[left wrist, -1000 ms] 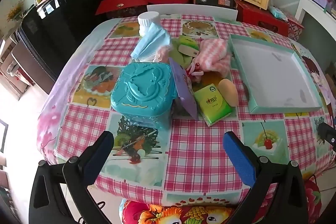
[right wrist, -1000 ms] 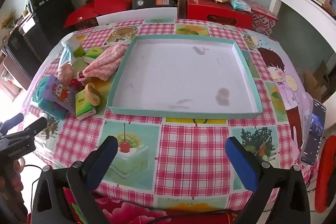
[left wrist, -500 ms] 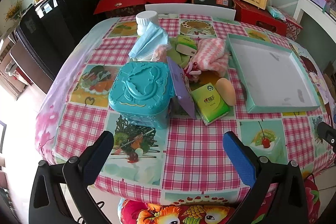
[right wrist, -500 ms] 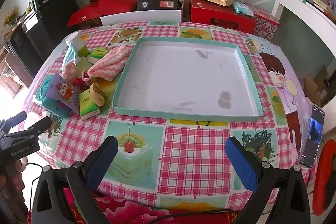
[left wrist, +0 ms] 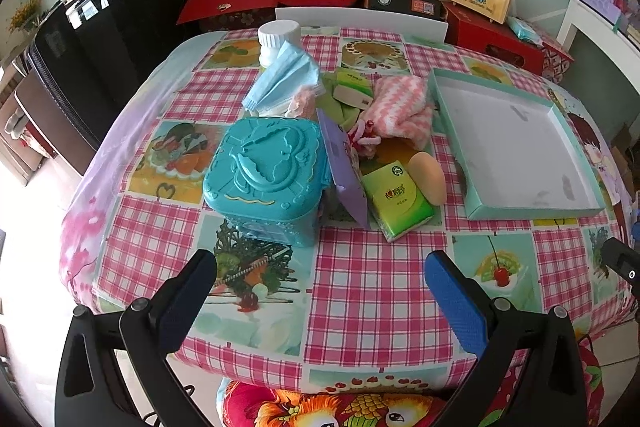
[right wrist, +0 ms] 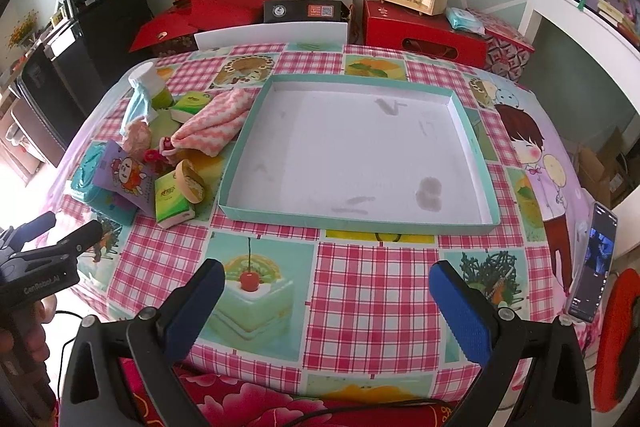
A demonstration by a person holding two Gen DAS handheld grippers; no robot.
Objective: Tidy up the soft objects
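Note:
A heap of small items lies left of a shallow teal-rimmed tray: a pink-and-white towel, a green tissue pack, a beige sponge, a blue face mask and a purple card. A teal plastic box stands at the heap's left. My left gripper hangs open over the table's near edge, short of the box. My right gripper is open too, in front of the tray, holding nothing.
A white-capped bottle stands behind the mask. A phone leans at the table's right edge. Red boxes and a black cabinet line the far wall. A red floral cushion sits below the near edge.
Both grippers have drawn back and risen slightly, so the table items look a little farther away. Both stay open; nothing on the table has moved.

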